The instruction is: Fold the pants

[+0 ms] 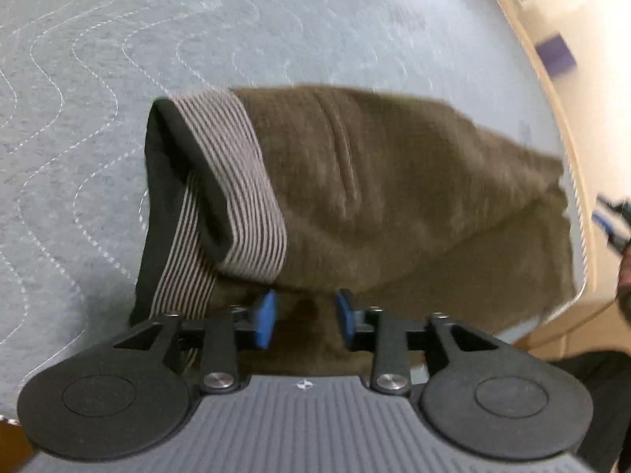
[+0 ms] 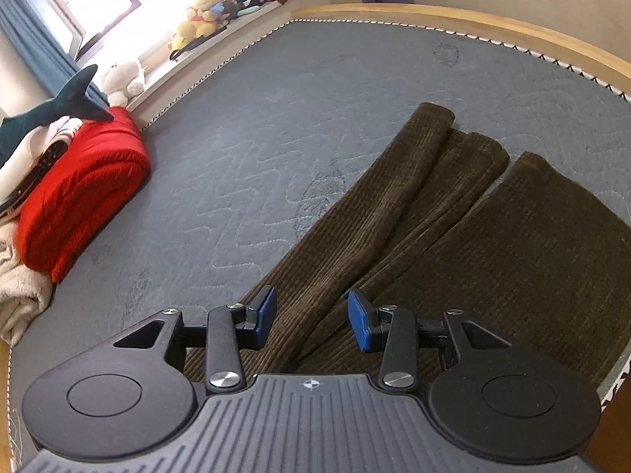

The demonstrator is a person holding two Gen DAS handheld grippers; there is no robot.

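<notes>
On the quilted grey-blue mattress (image 2: 244,149), a red folded blanket (image 2: 83,193) with a dark stuffed shark (image 2: 51,110) on top crowds the left edge, with soft toys (image 2: 201,12) on the window ledge beyond. From there across to the garment the mattress is bare, so that side offers the most open room for swinging cloth.

Next comes the pair of brown corduroy pants (image 2: 512,260), lying along the near right part of the mattress. Its legs (image 2: 398,193) run towards the far wooden bed rail (image 2: 453,13) and their cuffs stop short of it. In the left wrist view the striped elastic waistband (image 1: 240,181) gapes open towards the left, the dark lining showing, and the brown cloth runs right almost to the mattress edge.

The left gripper (image 1: 303,315) hovers at the waist end, its blue pads (image 1: 268,311) apart with nothing pinched; cloth lies below them. The right gripper (image 2: 311,319) hangs over the upper legs, jaws likewise apart and holding nothing.

The step in hand looks like laying one leg over the other, with the legs still splayed. The next move probably calls for each claw to pinch an outer edge, lift it clear, and carry it across. The right and near edges are close, so cloth may slip off there; working leftwards is safer.
</notes>
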